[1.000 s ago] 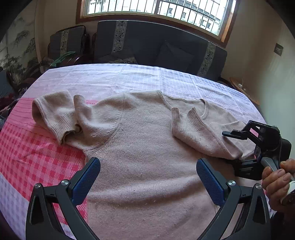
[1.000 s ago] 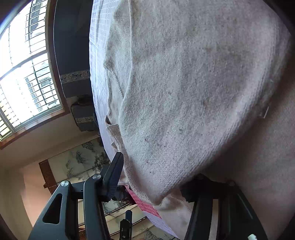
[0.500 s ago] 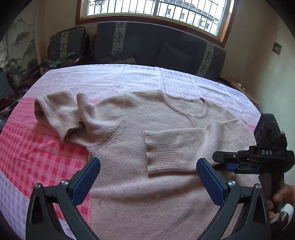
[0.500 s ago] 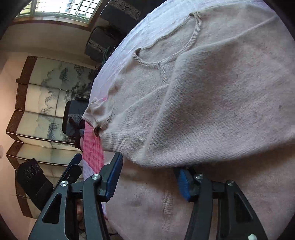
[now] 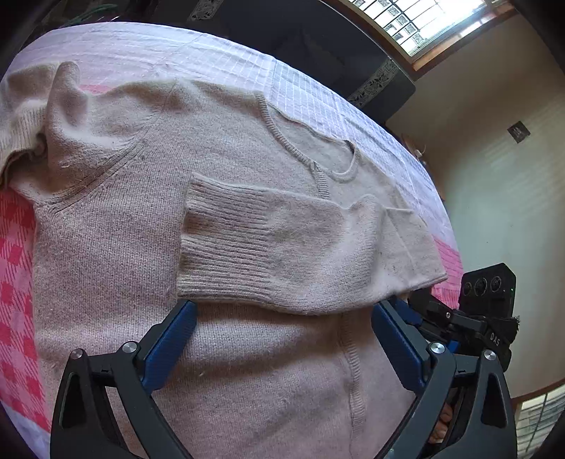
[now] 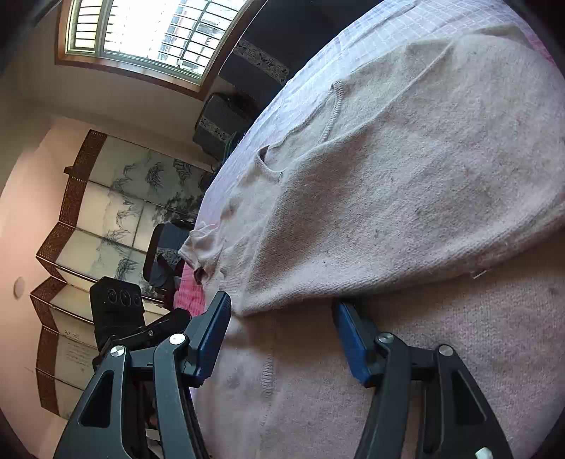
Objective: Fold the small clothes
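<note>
A beige knit sweater [image 5: 116, 247] lies front up on a pink and white checked cloth [image 5: 14, 247]. One sleeve [image 5: 282, 243] lies folded across the chest, its ribbed cuff [image 5: 212, 240] pointing left. The other sleeve [image 5: 53, 116] is bunched at the far left. My left gripper [image 5: 284, 328] hovers low over the sweater's body just below the folded sleeve; its jaws are closing, with the pads pressing on nothing. My right gripper [image 6: 280, 332] is open, its tips just short of the folded sleeve's edge [image 6: 353, 282], and it holds nothing. Its body [image 5: 487, 310] shows at the left view's right.
A dark sofa [image 5: 317, 46] stands behind the table under a barred window [image 5: 423, 21]. A painted folding screen [image 6: 106, 212] and a dark armchair [image 6: 222, 123] stand on the far side. The table's edge drops off at the right, near the wall [image 5: 494, 176].
The right gripper carried the sleeve across the chest, let it go and rolled level. The left gripper has dipped down close to the sweater, just below the laid sleeve.
</note>
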{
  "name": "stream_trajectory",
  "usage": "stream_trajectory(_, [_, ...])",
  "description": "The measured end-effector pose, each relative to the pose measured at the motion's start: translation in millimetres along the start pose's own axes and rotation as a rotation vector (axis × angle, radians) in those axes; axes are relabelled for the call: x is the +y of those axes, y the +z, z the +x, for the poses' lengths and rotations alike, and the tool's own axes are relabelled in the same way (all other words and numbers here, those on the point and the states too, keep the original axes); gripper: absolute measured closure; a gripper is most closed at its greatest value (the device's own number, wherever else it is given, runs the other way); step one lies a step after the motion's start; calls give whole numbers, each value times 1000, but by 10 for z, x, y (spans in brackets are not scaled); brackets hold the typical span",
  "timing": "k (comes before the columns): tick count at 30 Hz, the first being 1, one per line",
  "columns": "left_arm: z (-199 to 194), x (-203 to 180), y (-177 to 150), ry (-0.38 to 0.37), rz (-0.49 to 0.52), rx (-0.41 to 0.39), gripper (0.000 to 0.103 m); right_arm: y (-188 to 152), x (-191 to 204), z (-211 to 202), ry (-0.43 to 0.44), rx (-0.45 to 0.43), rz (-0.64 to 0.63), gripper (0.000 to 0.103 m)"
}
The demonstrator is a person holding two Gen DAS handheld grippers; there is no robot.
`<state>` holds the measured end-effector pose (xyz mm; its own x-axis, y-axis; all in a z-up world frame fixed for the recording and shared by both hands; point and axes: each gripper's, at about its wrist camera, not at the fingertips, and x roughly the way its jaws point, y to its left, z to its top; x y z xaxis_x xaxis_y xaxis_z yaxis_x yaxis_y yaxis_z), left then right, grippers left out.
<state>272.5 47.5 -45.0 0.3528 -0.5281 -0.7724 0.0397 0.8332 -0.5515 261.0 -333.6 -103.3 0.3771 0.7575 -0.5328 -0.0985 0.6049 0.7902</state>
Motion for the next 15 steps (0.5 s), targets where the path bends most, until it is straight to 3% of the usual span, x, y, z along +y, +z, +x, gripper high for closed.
stream_trajectory(2, [-5,17,16,-39,-52,-25,12,-48,47,5,-26,-10,-45,46])
stream_trajectory(4, [61,16,34,-87,-86,22,33,-84,71,-7,-32,-27,-84,46])
stream_trajectory(5, [98,20,32,-99,-100,38,37,-98,82,-13,-33,-34,-101,47])
stream_trajectory(8, [111,45,52,-112,-137,0,40,-139,78,-54,-27,-69,-121,46])
stream_trajectory(9, [117,60,63,-118,-152,-14,55,-142,72,-66,-25,-76,-117,46])
stream_trajectory(10, [138,76,82,-120,-168,-27,91,-151,85,-66,-14,-83,-103,46])
stream_trajectory(11, [149,90,96,-109,-176,-34,97,-150,64,-83,7,-96,-77,46])
stream_trajectory(13, [83,75,117,-104,-166,-95,98,-129,-44,-163,74,-125,4,47])
stream_trajectory(15, [-16,-58,147,-54,-73,-162,98,-95,-201,-313,140,-175,104,46])
